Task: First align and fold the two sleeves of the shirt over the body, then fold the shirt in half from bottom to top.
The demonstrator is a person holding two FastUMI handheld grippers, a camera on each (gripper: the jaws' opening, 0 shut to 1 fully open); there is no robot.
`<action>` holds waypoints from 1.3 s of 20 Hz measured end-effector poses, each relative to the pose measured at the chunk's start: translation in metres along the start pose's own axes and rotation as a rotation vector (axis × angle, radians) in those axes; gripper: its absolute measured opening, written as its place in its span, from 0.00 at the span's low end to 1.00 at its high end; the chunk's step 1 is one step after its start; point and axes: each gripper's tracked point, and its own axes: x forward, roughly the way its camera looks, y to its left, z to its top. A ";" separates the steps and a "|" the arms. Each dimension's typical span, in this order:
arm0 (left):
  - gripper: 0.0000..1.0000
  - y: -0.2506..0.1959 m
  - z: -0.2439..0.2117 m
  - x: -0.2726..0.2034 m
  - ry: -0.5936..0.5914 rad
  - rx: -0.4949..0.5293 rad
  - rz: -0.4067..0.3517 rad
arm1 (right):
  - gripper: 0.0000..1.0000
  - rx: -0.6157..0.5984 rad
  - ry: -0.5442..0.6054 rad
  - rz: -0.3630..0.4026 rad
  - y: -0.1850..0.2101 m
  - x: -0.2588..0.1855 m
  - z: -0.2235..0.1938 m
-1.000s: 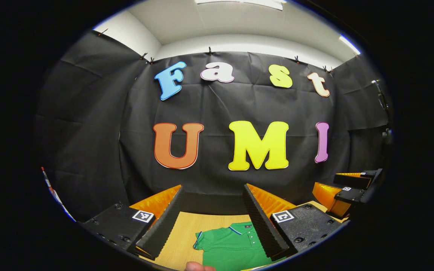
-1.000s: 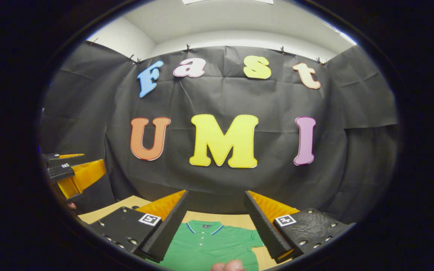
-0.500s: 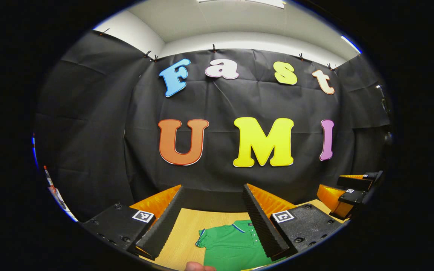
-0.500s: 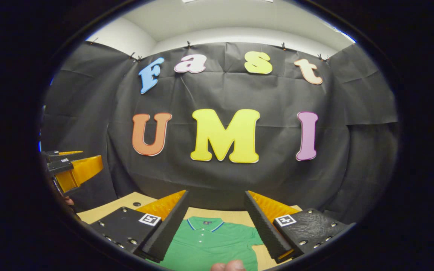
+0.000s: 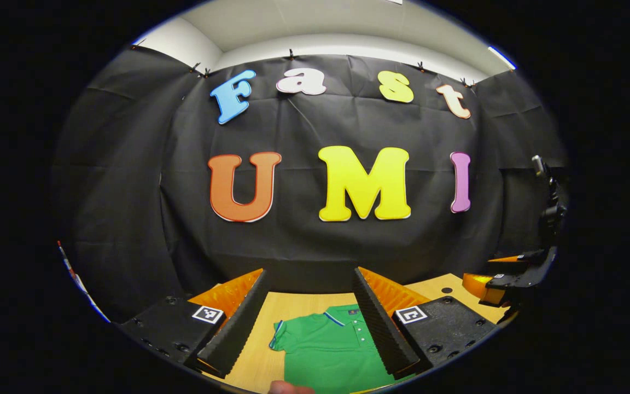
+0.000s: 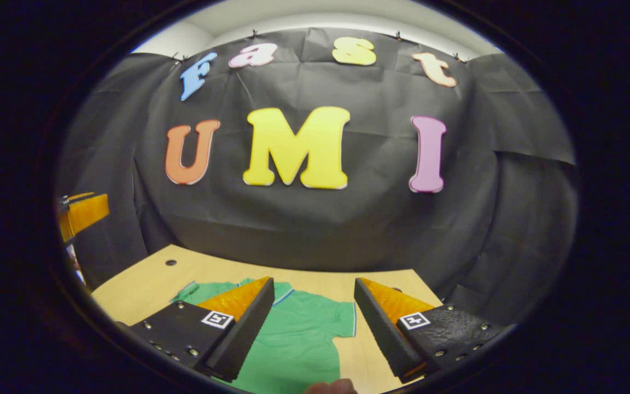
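Observation:
A green polo shirt (image 5: pixel 328 350) lies flat on the wooden table (image 5: pixel 282 312), collar toward the far wall. In the left gripper view my left gripper (image 5: pixel 309 276) hangs open above it, with the shirt's left sleeve (image 5: pixel 282 336) between its fingers. The right gripper (image 5: pixel 503 279) shows farther off at the right edge. In the right gripper view the shirt (image 6: pixel 298 334) spreads below my open right gripper (image 6: pixel 315 287), and its right sleeve (image 6: pixel 345 317) lies in the gap. Nothing is held by either one. The left gripper (image 6: pixel 82 210) shows at the left edge.
The light wooden table (image 6: pixel 145 284) has a small dark hole (image 6: pixel 170 262) near its far left corner. Black cloth walls close the booth behind and at both sides. A fingertip (image 6: pixel 331 387) shows at the bottom edge.
Both grippers have tilted downward and come nearer the table. More of the shirt and table shows, most of all in the right gripper view. Both stay open.

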 end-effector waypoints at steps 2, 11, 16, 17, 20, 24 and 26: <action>0.99 -0.007 -0.012 0.000 0.039 0.007 -0.007 | 0.94 0.006 0.065 -0.018 -0.023 0.026 -0.030; 0.99 0.004 -0.046 -0.001 0.156 0.046 0.084 | 0.94 0.005 0.335 0.012 -0.069 0.192 -0.157; 0.99 0.015 -0.061 -0.006 0.197 0.029 0.140 | 0.94 -0.033 0.376 0.010 -0.076 0.243 -0.182; 0.99 0.015 -0.065 -0.007 0.209 0.019 0.143 | 0.94 -0.029 0.384 0.006 -0.079 0.251 -0.185; 0.99 0.017 -0.076 -0.011 0.239 -0.005 0.154 | 0.92 -0.014 0.405 0.033 -0.077 0.257 -0.199; 0.99 0.022 -0.083 -0.013 0.253 -0.045 0.169 | 0.69 0.062 0.415 0.038 -0.080 0.257 -0.204; 0.99 0.025 -0.087 -0.016 0.263 -0.069 0.179 | 0.42 0.055 0.424 0.051 -0.075 0.252 -0.198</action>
